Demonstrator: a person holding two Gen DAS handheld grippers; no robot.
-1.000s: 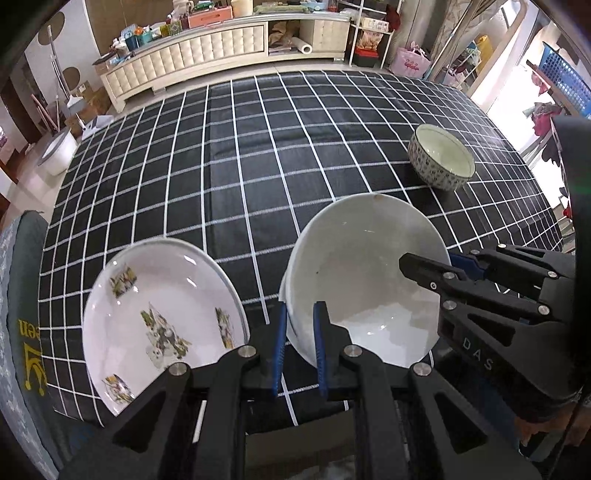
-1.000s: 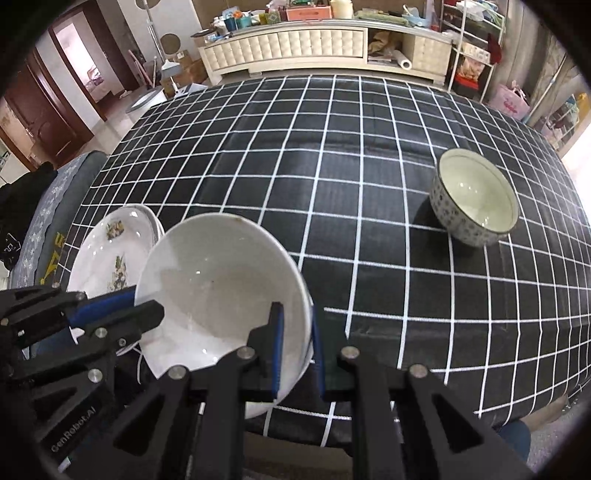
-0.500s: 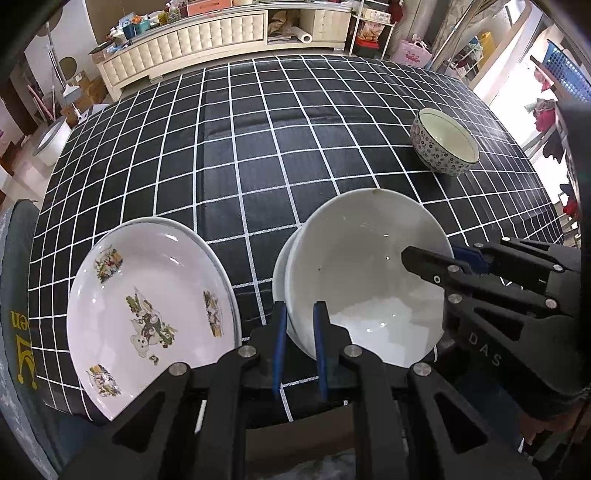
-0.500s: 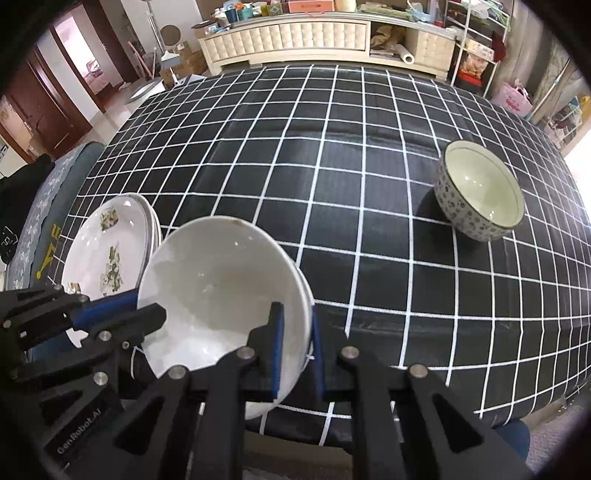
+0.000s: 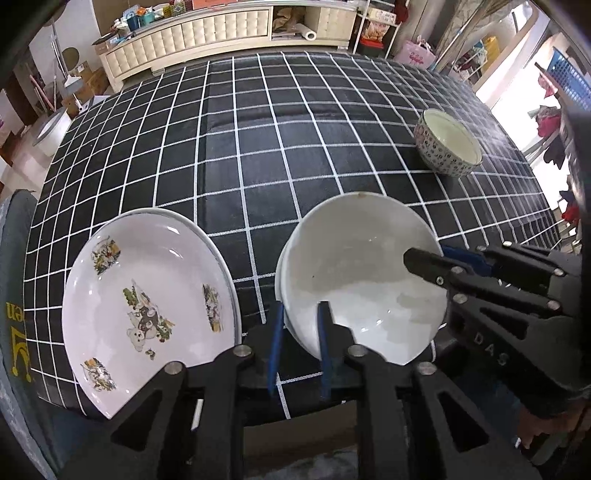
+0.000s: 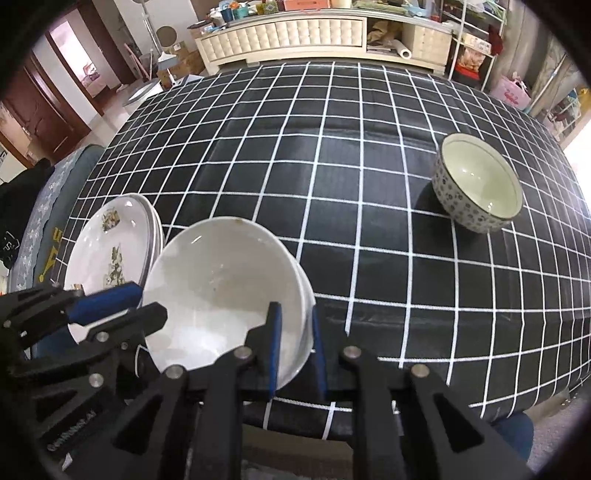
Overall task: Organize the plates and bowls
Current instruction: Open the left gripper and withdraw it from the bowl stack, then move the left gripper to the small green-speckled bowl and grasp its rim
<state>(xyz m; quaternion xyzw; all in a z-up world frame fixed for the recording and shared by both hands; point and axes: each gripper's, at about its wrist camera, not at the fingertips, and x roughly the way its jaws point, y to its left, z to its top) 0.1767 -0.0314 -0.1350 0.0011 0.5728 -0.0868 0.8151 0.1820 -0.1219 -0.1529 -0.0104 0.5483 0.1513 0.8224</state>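
A white bowl [image 5: 362, 273] rests nested in a second white bowl near the front edge of the black checked table [image 5: 258, 147]. My left gripper [image 5: 300, 347] straddles its near left rim. Its jaws are opening, and the pads [image 5: 276, 343] stand slightly off the rim. My right gripper [image 6: 295, 347] straddles the right rim of the same bowl [image 6: 221, 288], its jaws also opening. Each gripper appears in the other's view: the right gripper [image 5: 428, 254], the left gripper [image 6: 147, 301]. A stack of picture plates [image 5: 147, 295] lies to the left. A patterned bowl [image 5: 447, 147] stands far right.
A cream sideboard [image 5: 192, 33] cluttered with items runs behind the table. A grey cushioned seat [image 5: 14, 295] lies off the table's left edge. The plates [image 6: 114, 251] almost touch the white bowls. The patterned bowl [image 6: 476, 184] sits near the right edge.
Both grippers' jaws have parted from a tight pinch on the white bowl's rim to a wider gap. The bowl and the plates stay where they were.
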